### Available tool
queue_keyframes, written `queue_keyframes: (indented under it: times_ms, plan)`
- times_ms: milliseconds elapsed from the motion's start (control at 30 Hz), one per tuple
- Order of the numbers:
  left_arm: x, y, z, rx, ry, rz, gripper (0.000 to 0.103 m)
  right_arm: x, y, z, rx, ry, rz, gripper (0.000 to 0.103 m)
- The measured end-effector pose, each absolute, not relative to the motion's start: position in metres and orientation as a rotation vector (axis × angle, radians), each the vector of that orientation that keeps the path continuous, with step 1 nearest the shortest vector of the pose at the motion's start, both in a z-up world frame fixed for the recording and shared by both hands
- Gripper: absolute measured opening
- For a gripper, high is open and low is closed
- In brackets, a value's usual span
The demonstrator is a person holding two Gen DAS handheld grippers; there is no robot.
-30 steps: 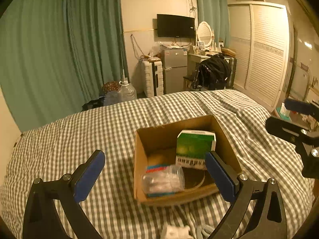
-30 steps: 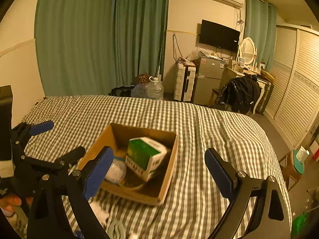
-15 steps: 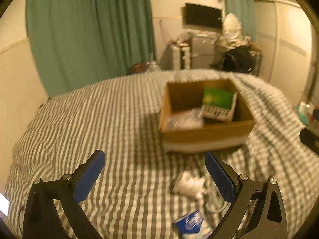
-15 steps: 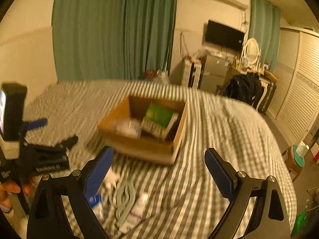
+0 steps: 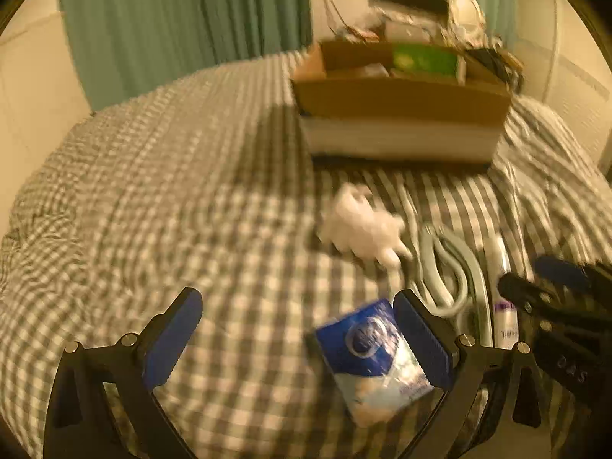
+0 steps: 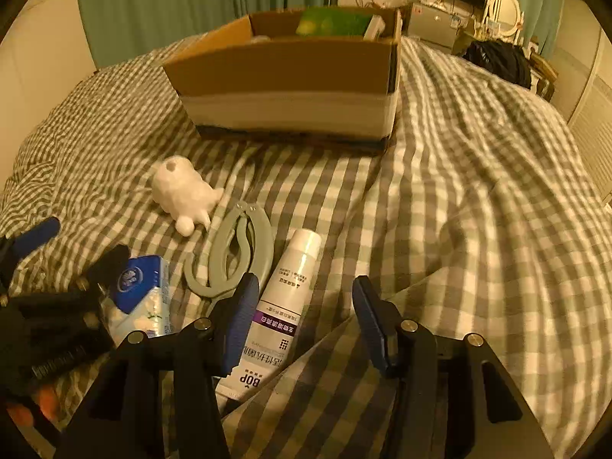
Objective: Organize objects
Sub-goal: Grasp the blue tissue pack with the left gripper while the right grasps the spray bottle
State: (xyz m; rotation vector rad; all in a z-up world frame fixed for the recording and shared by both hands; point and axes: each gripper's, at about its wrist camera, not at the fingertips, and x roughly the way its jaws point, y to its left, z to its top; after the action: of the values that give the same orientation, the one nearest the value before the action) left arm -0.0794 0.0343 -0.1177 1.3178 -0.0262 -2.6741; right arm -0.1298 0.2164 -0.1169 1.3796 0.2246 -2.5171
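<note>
My left gripper [image 5: 298, 334] hangs low over the checked bedspread [image 5: 172, 191], jaws spread wide, nothing between them. The blue-and-white tissue pack [image 5: 376, 359] lies just inside its right finger; I can't tell from the left view, which is blurred, whether they touch. A round white emblem shows on the pack; I can't read any lettering.

My right gripper [image 6: 306, 319] is part open and holds nothing. The white tube [image 6: 285, 306] lies on the bed under its left finger, cap end toward the box. I read "BOP" near the tube's bottom edge. A purple band carries Chinese characters, too small for me to make out.

Beside the tube on its left lies a grey-green plastic tongs-like tool [image 6: 233, 252]. Farther out is a small white plush animal [image 6: 183, 193], on its side.

The cardboard box [image 6: 290, 88] sits beyond them on the bed. A green carton [image 6: 332, 23] shows over its rim, print unreadable.
</note>
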Motion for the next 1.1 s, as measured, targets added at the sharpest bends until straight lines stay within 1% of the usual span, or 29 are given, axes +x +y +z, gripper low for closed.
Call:
queue_keyframes:
  times_ms: [167,300,367,400,433,467,533,633,733,867,967,1100]
  plan:
    - [-0.082,0.053,-0.137,1.41,-0.084,-2.675,0.103,-0.136,0.217,-0.135,1.446,0.221,-2.495,0.049]
    - [-0.077,0.06,-0.159,1.465,-0.084,-2.631,0.103,-0.138,0.21,-0.142,1.476,0.267,-2.484,0.049]
    - [-0.075,0.065,-0.161,1.449,-0.123,-2.642,0.101,-0.138,0.208,-0.146,1.486,0.292,-2.488,0.048]
    - [-0.073,0.066,-0.161,1.438,-0.141,-2.656,0.097,-0.136,0.207,-0.145,1.477,0.294,-2.496,0.041]
    - [-0.071,0.067,-0.159,1.44,-0.141,-2.684,0.089,-0.134,0.205,-0.144,1.46,0.3,-2.503,0.036]
    - [-0.07,0.066,-0.157,1.445,-0.131,-2.707,0.084,-0.131,0.202,-0.142,1.442,0.316,-2.514,0.03]
    - [-0.068,0.063,-0.153,1.453,-0.093,-2.757,0.059,-0.123,0.201,-0.133,1.403,0.326,-2.529,0.029]
    - [-0.066,0.051,-0.147,1.489,0.004,-2.792,0.053,-0.115,0.203,-0.12,1.36,0.285,-2.536,0.027]
    - [-0.062,0.043,-0.14,1.483,0.033,-2.801,0.05,-0.11,0.197,-0.109,1.323,0.267,-2.535,0.025]
    - [-0.059,0.024,-0.12,1.415,0.1,-2.828,0.049,-0.105,0.188,-0.094,1.275,0.264,-2.538,0.024]
    - [-0.059,0.014,-0.106,1.364,0.104,-2.832,0.049,-0.097,0.183,-0.081,1.237,0.303,-2.557,0.024]
    - [-0.066,0.0,-0.087,1.316,0.135,-2.878,0.049,-0.097,0.182,-0.05,1.17,0.312,-2.573,0.024]
